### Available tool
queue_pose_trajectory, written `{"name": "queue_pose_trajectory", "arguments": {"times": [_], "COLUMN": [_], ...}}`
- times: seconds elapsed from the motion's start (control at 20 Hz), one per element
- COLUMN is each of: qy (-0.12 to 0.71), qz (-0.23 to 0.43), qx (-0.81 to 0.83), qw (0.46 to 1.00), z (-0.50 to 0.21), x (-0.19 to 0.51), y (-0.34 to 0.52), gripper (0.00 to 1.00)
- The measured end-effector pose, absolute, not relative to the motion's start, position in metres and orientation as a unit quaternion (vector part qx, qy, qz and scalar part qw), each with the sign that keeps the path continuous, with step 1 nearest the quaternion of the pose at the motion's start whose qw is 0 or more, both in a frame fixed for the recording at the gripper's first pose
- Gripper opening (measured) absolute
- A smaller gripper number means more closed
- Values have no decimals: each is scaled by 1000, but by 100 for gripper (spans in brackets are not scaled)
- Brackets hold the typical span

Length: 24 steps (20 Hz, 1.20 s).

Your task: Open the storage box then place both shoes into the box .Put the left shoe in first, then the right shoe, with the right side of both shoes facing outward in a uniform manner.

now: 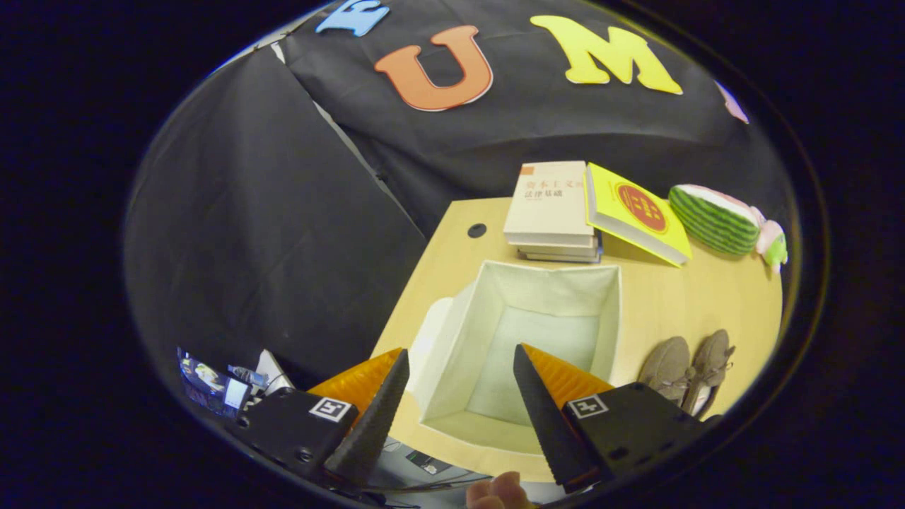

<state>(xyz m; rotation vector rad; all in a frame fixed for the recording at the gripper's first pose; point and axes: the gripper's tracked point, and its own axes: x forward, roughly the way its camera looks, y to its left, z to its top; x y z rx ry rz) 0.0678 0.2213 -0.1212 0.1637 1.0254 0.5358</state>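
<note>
An open white fabric storage box (452, 332) stands on the wooden table (707, 297), its inside bare; a pale flap hangs at its left side. My gripper (461, 357) hovers above the box's near part, open, with nothing between the fingers. A pair of grey-brown shoes (686, 367) lies side by side on the table to the right of the box, just beyond the right finger.
Behind the box is a stack of books (551, 212) with a yellow book (636, 212) leaning beside it. A watermelon plush toy (717, 219) lies at the far right. The table's left edge drops off beside the box. A person's fingers (498, 491) show below the gripper.
</note>
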Motion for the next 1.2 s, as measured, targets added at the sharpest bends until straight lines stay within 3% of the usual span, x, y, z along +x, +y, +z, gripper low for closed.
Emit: {"name": "queue_pose_trajectory", "arguments": {"times": [0.65, 1.2], "qy": [466, 539], "qz": [164, 93], "qx": [-45, -30], "qw": [868, 836], "z": [-173, -257], "x": [44, 41], "y": [44, -43], "gripper": [99, 98]}}
